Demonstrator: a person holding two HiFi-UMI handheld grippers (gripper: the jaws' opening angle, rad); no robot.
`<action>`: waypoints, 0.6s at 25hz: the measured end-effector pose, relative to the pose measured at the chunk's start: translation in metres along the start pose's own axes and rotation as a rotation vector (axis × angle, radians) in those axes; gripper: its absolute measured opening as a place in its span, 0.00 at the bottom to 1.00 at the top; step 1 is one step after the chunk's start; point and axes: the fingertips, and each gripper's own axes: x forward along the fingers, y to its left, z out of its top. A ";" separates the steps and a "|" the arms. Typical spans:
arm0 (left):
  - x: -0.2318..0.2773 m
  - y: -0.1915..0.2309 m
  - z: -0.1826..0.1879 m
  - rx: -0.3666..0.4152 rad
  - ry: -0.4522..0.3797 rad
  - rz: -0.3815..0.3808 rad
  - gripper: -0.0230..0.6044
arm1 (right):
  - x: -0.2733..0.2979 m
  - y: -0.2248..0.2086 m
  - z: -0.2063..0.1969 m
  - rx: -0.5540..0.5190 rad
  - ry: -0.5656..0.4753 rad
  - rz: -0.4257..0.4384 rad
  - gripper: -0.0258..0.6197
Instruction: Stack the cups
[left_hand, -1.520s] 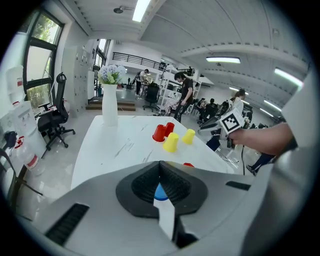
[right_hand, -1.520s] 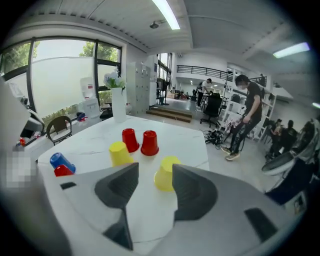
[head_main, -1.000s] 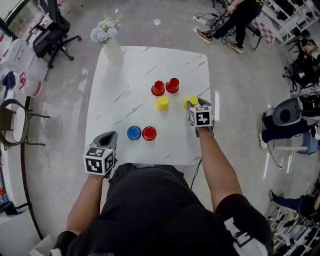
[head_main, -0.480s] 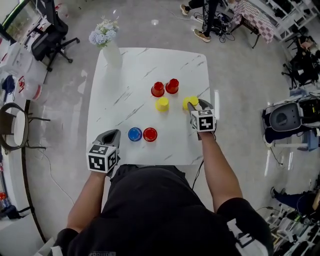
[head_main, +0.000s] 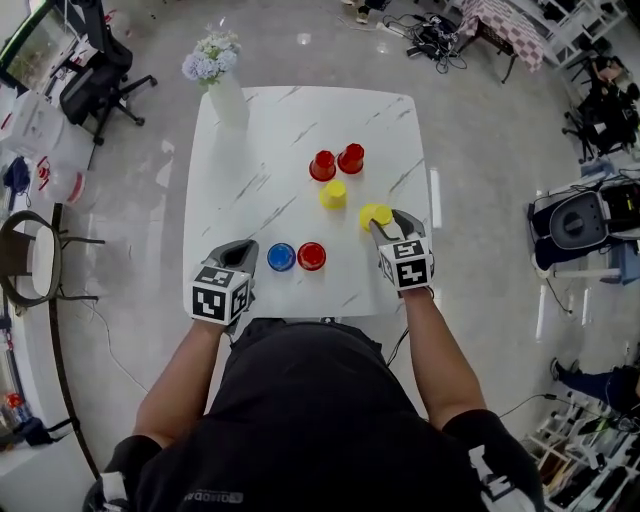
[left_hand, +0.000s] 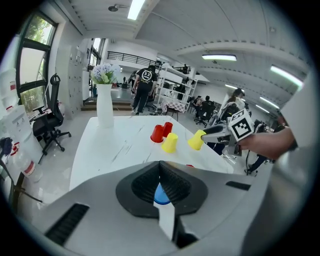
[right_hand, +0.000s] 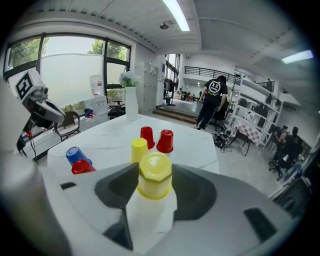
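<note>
Six small plastic cups are on show and, as far as I can see, not one sits on another yet, so I judge the stacking to be at its very first step. My right gripper (head_main: 384, 222) has its jaws clamped on a yellow plastic cup (head_main: 374, 213), closed end up, near the right edge of the white marble-patterned table (head_main: 250, 150). From the left gripper view the cup looks tipped, and I take it to be lifted off the top, though I cannot be sure. The second yellow cup (head_main: 333, 193) stands mouth down near it, toward the middle, and I reckon that is the likely place to seat the held one. Just beyond, a red cup (head_main: 323, 165) and another red cup (head_main: 351, 158) stand side by side, apart from everything else. Nearer to me, a blue cup (head_main: 282, 257) and a third red cup (head_main: 312, 256) stand just beside each other, close ahead of my left gripper (head_main: 240, 254). Its jaws are drawn together on nothing, and the blue cup shows just past their tips. A white vase (head_main: 228, 98) of pale flowers stands at the far left corner, well out of the way. Everything is left to do: land this yellow cup, then gather the three reds and the blue.
</note>
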 end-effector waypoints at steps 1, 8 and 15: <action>0.000 -0.001 0.000 0.007 0.002 -0.007 0.04 | -0.003 0.005 -0.003 0.002 0.001 0.003 0.36; 0.002 -0.006 -0.004 0.039 0.017 -0.048 0.04 | -0.019 0.028 -0.020 0.041 0.011 0.005 0.36; 0.002 -0.013 -0.007 0.054 0.022 -0.077 0.04 | -0.023 0.061 -0.041 0.003 0.059 0.037 0.36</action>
